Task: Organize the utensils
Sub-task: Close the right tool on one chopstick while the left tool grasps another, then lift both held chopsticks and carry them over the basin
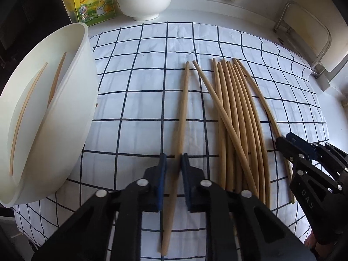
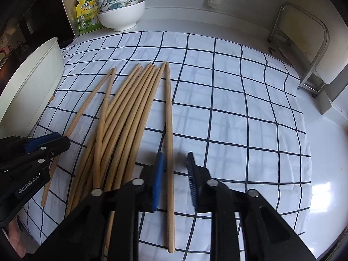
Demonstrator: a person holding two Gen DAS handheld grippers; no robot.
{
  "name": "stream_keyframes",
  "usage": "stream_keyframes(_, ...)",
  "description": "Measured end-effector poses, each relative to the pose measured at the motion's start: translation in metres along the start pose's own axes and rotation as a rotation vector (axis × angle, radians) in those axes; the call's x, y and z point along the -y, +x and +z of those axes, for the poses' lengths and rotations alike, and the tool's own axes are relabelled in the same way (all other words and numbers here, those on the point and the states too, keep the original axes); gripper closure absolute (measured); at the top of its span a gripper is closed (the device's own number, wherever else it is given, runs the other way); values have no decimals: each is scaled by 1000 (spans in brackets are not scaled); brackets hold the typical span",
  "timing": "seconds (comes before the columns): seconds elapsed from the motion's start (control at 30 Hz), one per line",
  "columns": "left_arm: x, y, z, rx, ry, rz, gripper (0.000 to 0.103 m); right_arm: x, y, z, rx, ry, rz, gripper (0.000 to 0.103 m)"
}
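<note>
On the checked cloth (image 1: 134,91), left gripper (image 1: 174,163) jaws nearly clenched around one chopstick (image 1: 182,113), contact unclear; right gripper (image 2: 175,163) jaws released astride another chopstick (image 2: 168,130). Light, stiff, smooth wood likely rolls; pinch mid-shaft. White bin (image 1: 71,91) left.

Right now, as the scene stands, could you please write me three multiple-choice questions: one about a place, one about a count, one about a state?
1. Where does the white tub stand?
A) at the left side of the checked cloth
B) at its right side
C) on the floor

2. How many chopsticks show inside the tub?
A) none
B) two
C) five

3. How is the right hand-held gripper?
A) open around one chopstick
B) shut on a spoon
C) out of view

Answers:
1 A, it overlaps the cloth's left side.
2 B, two thin sticks lean on its inner wall.
3 A, its blue pads stand apart with the chopstick between them.
</note>
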State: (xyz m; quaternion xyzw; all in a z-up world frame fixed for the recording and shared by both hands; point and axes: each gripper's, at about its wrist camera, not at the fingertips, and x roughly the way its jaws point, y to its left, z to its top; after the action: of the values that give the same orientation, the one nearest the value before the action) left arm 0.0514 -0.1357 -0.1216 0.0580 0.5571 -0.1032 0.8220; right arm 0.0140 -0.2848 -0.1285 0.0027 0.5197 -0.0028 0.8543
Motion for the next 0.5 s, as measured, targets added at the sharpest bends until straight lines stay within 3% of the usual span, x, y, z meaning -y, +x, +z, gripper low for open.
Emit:
stream_keyframes(0.23, -3, -6, 1, -8, -5, -49, 96, 11, -6, -2, -7, 76, 45, 97)
stream_keyframes(0.5, -10, -52, 11, 67, 30, -113, 96, 19, -48, 1, 38, 147, 42, 97)
